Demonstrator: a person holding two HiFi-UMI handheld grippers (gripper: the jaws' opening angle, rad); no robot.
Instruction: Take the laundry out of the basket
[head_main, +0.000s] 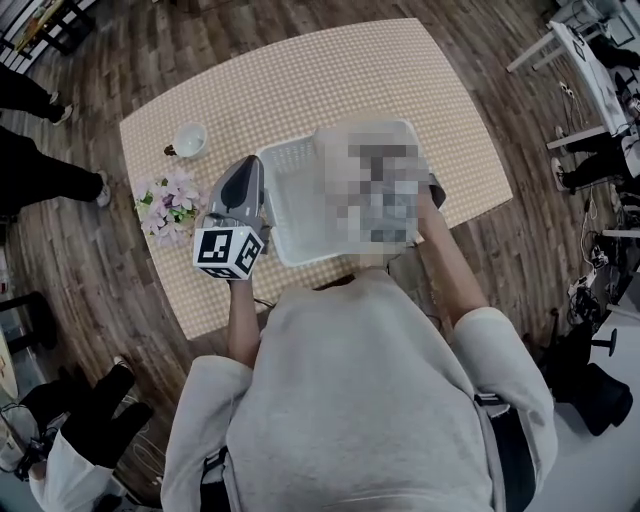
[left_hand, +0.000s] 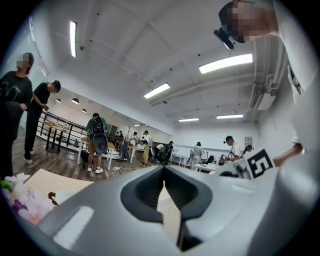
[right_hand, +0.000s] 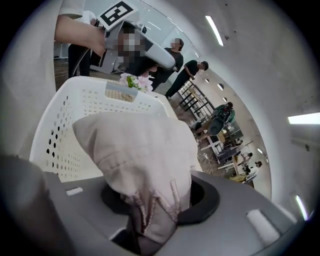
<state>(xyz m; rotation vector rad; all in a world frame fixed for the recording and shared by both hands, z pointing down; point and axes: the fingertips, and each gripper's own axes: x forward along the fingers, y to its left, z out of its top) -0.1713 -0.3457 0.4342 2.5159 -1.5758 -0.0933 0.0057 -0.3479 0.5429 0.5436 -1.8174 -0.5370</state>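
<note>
Person in a pale grey sweatshirt (head_main: 370, 400) is standing at the table's near edge, w/ a gripper in each hand. The right gripper (right_hand: 152, 212) is clamping a wad of pale beige-pink cloth garment (right_hand: 140, 150) btwn its jaws, w/ folds & a stitched hem bunching out past the pads. The garment is hanging over the open top of the white perforated plastic laundry basket (right_hand: 52, 140); can't tell if any part of it is touching the basket. The left gripper (head_main: 250, 166) is hovering just beside the basket's left wall, pointing out across the room, w/ its jaws lying together & nothing btwn them. The basket is sitting near the front of the rectangular table w/ beige checked cloth (head_main: 330, 80). Left of the left gripper, a bunch of pink & white flowers (head_main: 170, 205) is lying on the cloth, & a bit further back a small round white cup (head_main: 189, 138) is standing. Dark wood-plank floor (head_main: 200, 40) is running all round. Further off, other people, one w/ a green backpack (left_hand: 96, 141), are standing by desks.
</note>
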